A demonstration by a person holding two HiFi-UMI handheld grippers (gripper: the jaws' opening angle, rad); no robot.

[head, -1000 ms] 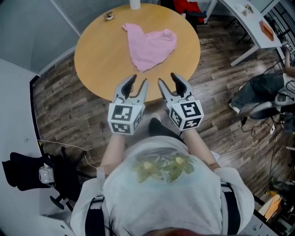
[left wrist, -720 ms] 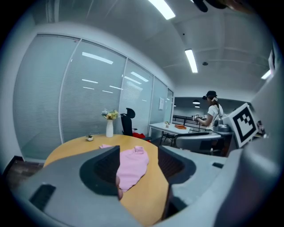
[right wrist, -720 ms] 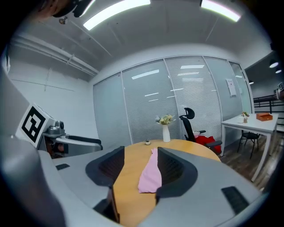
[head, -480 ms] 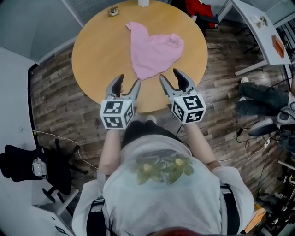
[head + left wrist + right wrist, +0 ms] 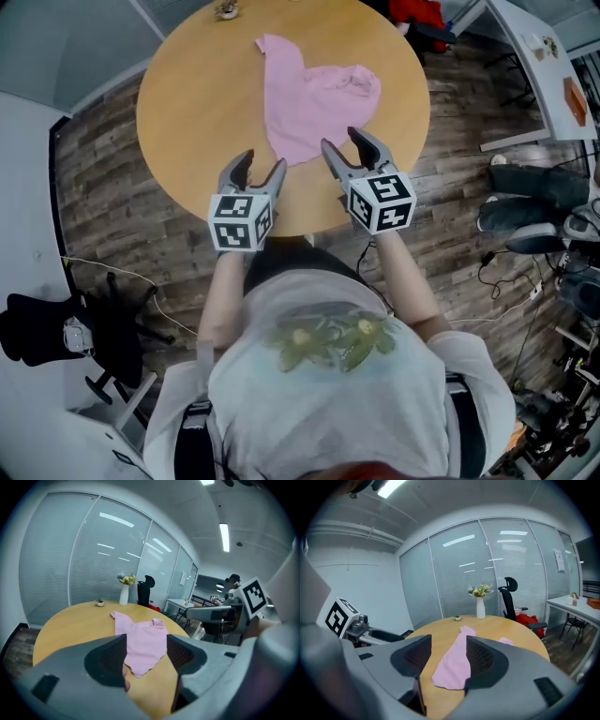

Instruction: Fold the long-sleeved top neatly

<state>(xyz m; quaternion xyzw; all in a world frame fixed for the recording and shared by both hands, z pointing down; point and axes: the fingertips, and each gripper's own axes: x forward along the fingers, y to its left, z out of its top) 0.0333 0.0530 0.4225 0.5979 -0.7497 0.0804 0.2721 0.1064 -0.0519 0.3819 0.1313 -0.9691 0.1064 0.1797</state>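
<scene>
A pink long-sleeved top (image 5: 314,98) lies crumpled on the round wooden table (image 5: 197,103), one sleeve stretched to the far side. My left gripper (image 5: 262,164) hovers over the table's near edge, just left of the top's near tip. My right gripper (image 5: 343,141) is beside it, close to that tip's right side. Both have just been opening and stand open with nothing between their fingers. The left gripper view frames the top (image 5: 143,641) between open jaws. In the right gripper view the top (image 5: 452,667) also lies ahead on the table.
A white vase of flowers (image 5: 480,604) and a small pot (image 5: 225,9) stand at the table's far edge. Behind it are an office chair (image 5: 509,597) and glass walls. A white desk (image 5: 534,47) and someone's legs (image 5: 534,197) are at the right.
Both grippers have moved forward from in front of the table to its near edge, closer to the pink top. The left jaws stand wider than a second ago.
</scene>
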